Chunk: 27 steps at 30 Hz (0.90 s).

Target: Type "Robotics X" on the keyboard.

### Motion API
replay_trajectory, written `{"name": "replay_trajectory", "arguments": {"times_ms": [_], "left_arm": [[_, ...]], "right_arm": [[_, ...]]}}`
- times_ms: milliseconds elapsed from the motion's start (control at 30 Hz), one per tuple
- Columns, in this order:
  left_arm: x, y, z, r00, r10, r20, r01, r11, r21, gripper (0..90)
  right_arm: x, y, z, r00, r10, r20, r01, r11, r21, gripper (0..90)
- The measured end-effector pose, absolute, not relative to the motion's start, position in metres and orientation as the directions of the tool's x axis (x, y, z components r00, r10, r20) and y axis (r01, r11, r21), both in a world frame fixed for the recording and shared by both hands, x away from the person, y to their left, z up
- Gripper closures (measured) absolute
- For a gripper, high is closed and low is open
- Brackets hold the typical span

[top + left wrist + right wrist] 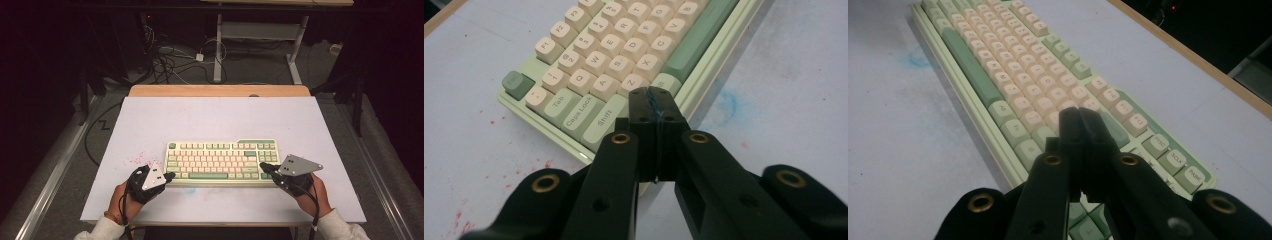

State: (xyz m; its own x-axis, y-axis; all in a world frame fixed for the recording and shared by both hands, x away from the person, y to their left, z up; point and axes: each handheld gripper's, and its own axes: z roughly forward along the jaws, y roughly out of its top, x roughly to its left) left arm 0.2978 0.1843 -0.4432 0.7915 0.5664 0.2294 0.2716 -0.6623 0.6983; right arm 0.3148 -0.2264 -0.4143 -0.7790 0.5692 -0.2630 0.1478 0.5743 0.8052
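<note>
While both pairs of jaws are pressed together, you angle your left gripper (169, 176) and right gripper (262, 166) inward over the keyboard's (222, 159) near corners.

The keyboard (624, 55) looks like matt plastic, cream and sage-green keycaps with a smooth, slightly satin case. The tabletop (210, 117) is a matt pale sheet, kinda scuffed with red and blue stains, over a bare wood edge (220, 90) at the far side. Both grippers' jaws are smooth black plastic with brass-looking rivets, and the right gripper (264, 167) carries a dull grey metal plate (299, 165).

Keyboard (222, 160) mid-table (150, 115); left claw (169, 176) at its near-left corner, right claw (263, 166) prob. over right-end keys.
</note>
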Motion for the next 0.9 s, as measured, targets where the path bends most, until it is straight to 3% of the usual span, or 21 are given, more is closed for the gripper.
{"name": "replay_trajectory", "arguments": {"times_ms": [900], "left_arm": [[0.327, 0.151, -0.430, 0.826, 0.527, 0.199, 0.245, -0.655, 0.715, 87.1]], "right_arm": [[0.301, -0.234, -0.415, -0.772, 0.572, -0.278, 0.146, 0.586, 0.797, 89.6]]}}
